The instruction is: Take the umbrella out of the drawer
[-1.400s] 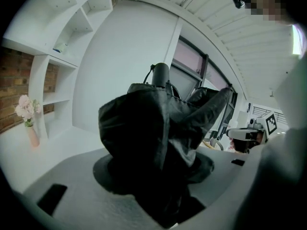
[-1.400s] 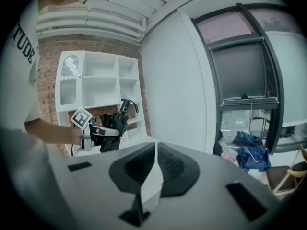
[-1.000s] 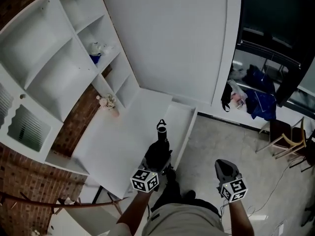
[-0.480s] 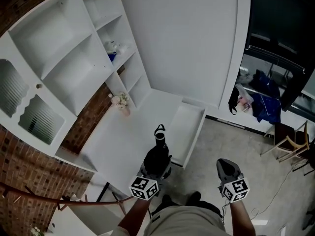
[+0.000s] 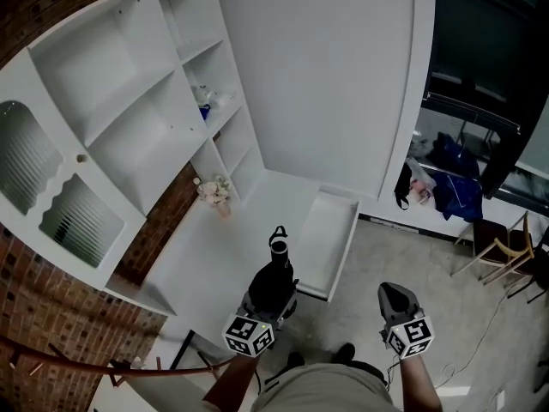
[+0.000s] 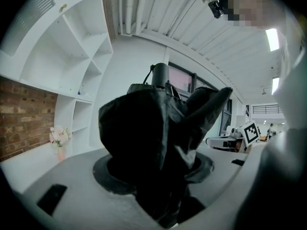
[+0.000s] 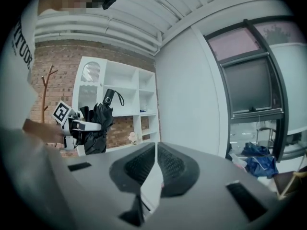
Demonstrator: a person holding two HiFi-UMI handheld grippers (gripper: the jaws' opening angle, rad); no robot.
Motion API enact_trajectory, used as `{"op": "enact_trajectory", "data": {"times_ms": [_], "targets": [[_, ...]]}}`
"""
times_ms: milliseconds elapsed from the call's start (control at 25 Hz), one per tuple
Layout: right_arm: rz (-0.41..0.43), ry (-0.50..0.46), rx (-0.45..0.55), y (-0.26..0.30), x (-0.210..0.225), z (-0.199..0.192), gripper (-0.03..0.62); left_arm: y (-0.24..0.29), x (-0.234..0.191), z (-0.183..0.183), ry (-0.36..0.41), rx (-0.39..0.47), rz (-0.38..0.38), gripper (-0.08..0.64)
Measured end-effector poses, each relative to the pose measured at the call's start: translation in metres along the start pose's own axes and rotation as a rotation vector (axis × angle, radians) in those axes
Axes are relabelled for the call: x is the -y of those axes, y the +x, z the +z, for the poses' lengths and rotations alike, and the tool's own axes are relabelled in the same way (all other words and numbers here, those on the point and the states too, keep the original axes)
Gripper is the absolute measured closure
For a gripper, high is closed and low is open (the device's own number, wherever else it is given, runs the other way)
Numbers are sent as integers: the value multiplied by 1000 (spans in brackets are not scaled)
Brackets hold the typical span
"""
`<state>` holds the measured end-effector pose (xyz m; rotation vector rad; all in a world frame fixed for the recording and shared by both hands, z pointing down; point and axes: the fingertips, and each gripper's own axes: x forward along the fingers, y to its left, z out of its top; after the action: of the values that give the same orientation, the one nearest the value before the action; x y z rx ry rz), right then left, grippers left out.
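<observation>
In the head view, a black folded umbrella (image 5: 273, 280) stands upright with its strap loop on top, and my left gripper (image 5: 271, 303) is shut on its bunched canopy. It hangs in front of the white desk, to the left of the open white drawer (image 5: 330, 240), which looks empty. In the left gripper view the umbrella's fabric (image 6: 153, 143) fills the space between the jaws. My right gripper (image 5: 396, 297) is held over the floor to the right, its ribbed pads (image 7: 170, 164) shut together on nothing. The right gripper view shows the umbrella (image 7: 97, 121) and the left gripper (image 7: 79, 126) at left.
A white shelf unit (image 5: 129, 118) rises behind the desk against a brick wall. A small flower vase (image 5: 216, 194) stands on the desk and a blue item (image 5: 204, 110) on a shelf. A wooden chair (image 5: 504, 249) and blue bags (image 5: 453, 189) are at right. A coat stand (image 5: 94, 369) is at lower left.
Both grippers have drawn back from the desk and risen. The umbrella, still in the left gripper, has come away from the drawer.
</observation>
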<state>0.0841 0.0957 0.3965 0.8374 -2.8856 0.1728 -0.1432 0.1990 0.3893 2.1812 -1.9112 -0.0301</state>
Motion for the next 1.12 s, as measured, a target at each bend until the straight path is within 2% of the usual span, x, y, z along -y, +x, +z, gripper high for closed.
{"op": "enact_trajectory", "data": {"times_ms": [520, 840, 1120], "targets": [[29, -41, 19, -1, -6, 21, 558, -3, -3, 20, 36, 44, -34, 308], [39, -37, 29, 2, -1, 22, 558, 3, 4, 16, 6, 56, -33, 308], [34, -39, 30, 1, 4, 28, 558, 12, 7, 17, 10, 58, -38, 308]]}}
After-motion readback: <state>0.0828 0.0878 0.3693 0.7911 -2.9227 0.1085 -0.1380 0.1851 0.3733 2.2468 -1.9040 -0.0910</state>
